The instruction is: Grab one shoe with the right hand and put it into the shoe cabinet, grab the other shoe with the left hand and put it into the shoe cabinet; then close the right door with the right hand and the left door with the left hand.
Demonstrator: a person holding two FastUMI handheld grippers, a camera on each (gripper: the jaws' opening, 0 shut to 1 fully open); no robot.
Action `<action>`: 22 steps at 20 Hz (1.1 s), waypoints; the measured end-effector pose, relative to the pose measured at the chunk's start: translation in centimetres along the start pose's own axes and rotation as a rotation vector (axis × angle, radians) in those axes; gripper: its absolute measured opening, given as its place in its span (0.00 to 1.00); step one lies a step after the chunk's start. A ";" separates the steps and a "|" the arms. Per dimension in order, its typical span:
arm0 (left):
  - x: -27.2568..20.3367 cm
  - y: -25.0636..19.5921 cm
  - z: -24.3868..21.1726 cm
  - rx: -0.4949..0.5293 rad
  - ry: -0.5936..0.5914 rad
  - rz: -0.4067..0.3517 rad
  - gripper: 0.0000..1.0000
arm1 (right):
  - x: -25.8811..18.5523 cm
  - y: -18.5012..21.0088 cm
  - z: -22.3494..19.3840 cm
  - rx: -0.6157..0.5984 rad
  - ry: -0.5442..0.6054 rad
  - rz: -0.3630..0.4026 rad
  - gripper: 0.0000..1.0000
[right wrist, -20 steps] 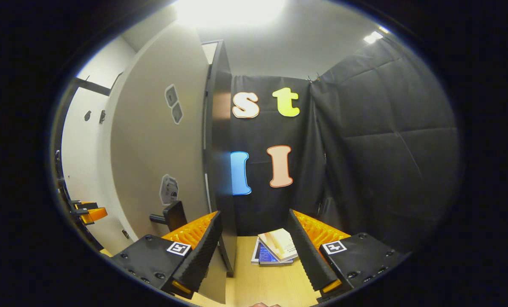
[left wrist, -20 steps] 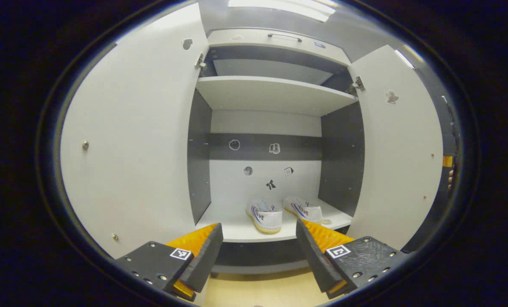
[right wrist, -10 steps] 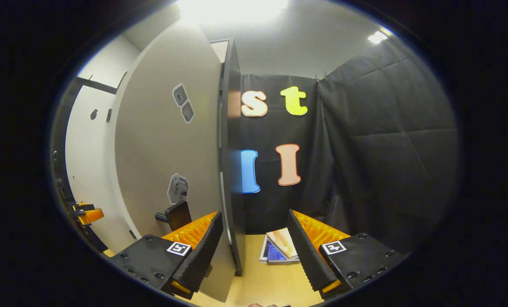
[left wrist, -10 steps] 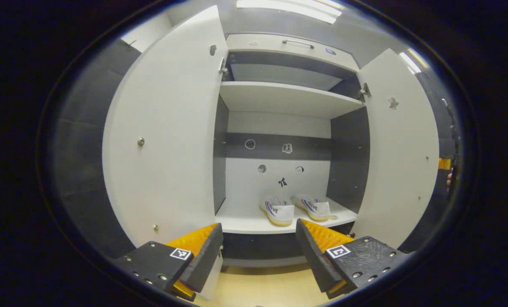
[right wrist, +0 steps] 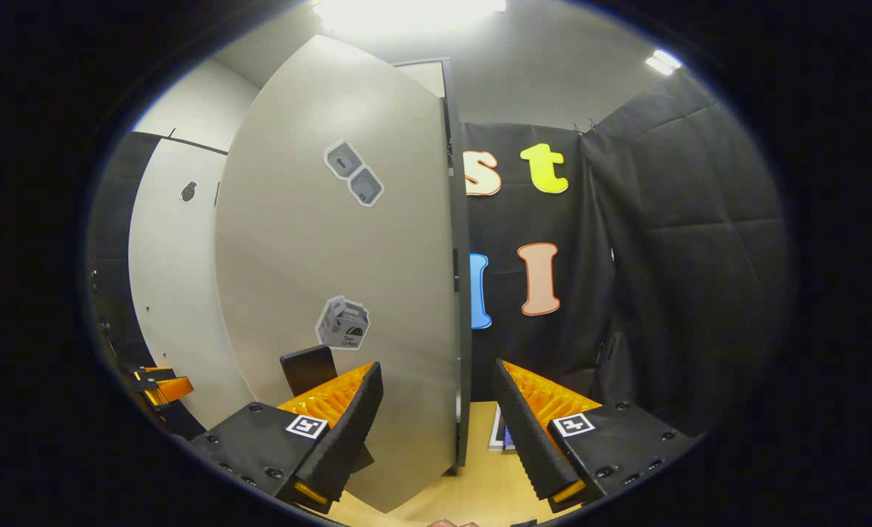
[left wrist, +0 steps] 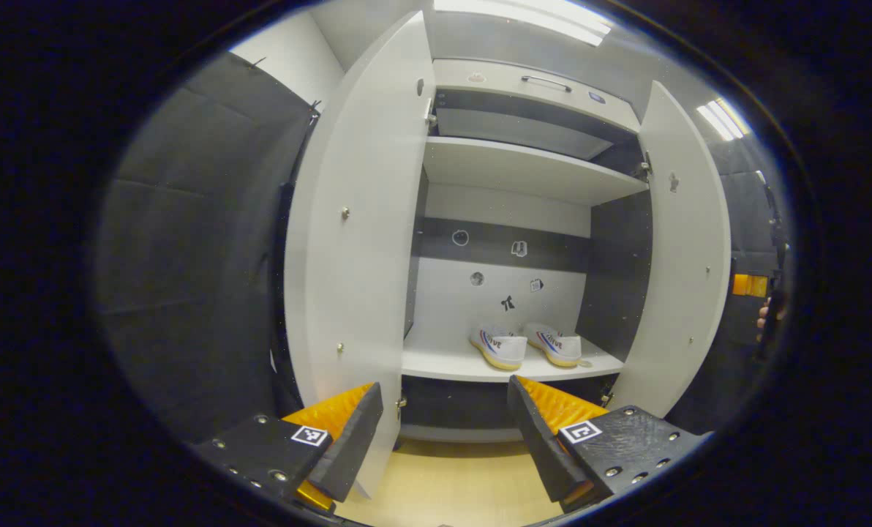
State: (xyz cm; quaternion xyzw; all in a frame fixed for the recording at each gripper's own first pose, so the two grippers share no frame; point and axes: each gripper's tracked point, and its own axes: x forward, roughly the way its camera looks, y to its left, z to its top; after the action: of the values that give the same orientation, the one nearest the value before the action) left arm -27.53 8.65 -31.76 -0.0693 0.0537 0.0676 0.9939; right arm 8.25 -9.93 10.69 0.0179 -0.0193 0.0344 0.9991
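The booth has a pale wooden floor [left wrist: 450, 490] and black cloth walls. Close up, the left tool [left wrist: 443, 432] is wide open and holds nothing. The right tool [right wrist: 436, 424] is wide open too, and empty, with the edge of the tall grey right door [right wrist: 333, 256] between its fingers, touching neither. Past the left tool stands the white left door [left wrist: 355, 241], seen more edge-on than a moment ago as this tool has drawn back to the left. Farther in, both white shoes with red and blue stripes [left wrist: 527, 344] sit side by side on the bottom shelf [left wrist: 436, 362] of the grey and white shoe cabinet [left wrist: 524, 161]. The shoes look done, so I think closing the doors comes next.
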 end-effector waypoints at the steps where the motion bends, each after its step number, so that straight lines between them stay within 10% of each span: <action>1: -0.5 0.4 0.0 0.002 0.000 0.010 0.98 | 0.5 1.0 0.0 0.003 -0.004 0.008 0.96; 22: -8.0 17.8 5.5 0.043 -0.070 0.172 0.98 | -1.8 6.1 -7.3 0.113 0.045 -0.080 0.96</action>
State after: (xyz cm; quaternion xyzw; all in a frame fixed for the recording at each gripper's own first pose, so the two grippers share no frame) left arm -37.38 25.91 -27.70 -0.0407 0.0262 0.1538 0.9869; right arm 6.30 -3.68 3.51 0.0741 0.0058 -0.0041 0.9972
